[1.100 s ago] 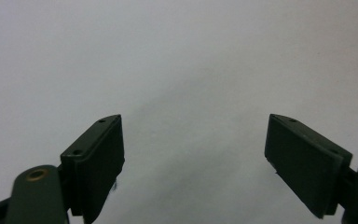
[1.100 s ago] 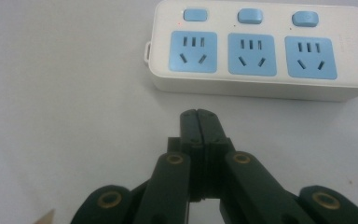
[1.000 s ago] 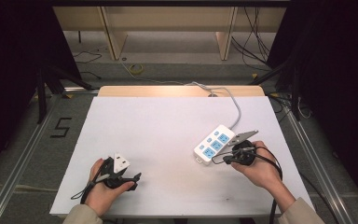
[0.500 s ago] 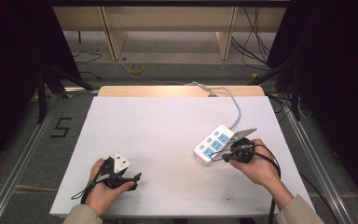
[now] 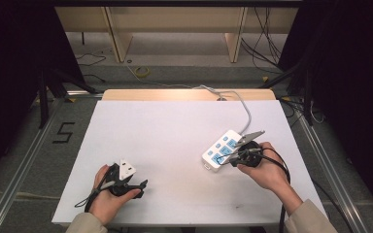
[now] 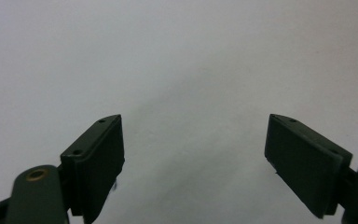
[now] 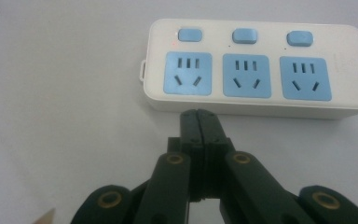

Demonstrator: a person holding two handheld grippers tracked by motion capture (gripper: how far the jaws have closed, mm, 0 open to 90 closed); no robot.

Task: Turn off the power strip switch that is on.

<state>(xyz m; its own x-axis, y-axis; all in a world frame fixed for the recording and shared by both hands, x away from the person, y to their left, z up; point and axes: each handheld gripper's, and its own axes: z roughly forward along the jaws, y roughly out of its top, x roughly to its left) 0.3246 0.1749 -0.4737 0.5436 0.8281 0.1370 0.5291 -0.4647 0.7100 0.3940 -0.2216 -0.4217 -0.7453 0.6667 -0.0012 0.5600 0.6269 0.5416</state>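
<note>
We see a white table (image 5: 175,145) seen from above, bare except for a power strip (image 5: 222,149) on its right half, well apart from the left edge. The strip is white with three blue sockets (image 7: 246,75) and three blue switches (image 7: 245,36). In the high view its long axis runs diagonally, near-left end toward us, far-right end toward the back, where its grey cord (image 5: 243,104) leaves and curves off over the far table edge. It lies flat, sockets facing up. In the right gripper view the strip sits crosswise, long axis left to right, switch row on the far side.

The right gripper (image 7: 199,114) has its jaws pressed together with nothing between them; tips point at the strip's near long side, just beside the first socket. We can't tell if they touch it.

The left gripper (image 6: 193,154) rests near the front-left of the table, jaws spread wide over bare surface, nothing between them.
</note>
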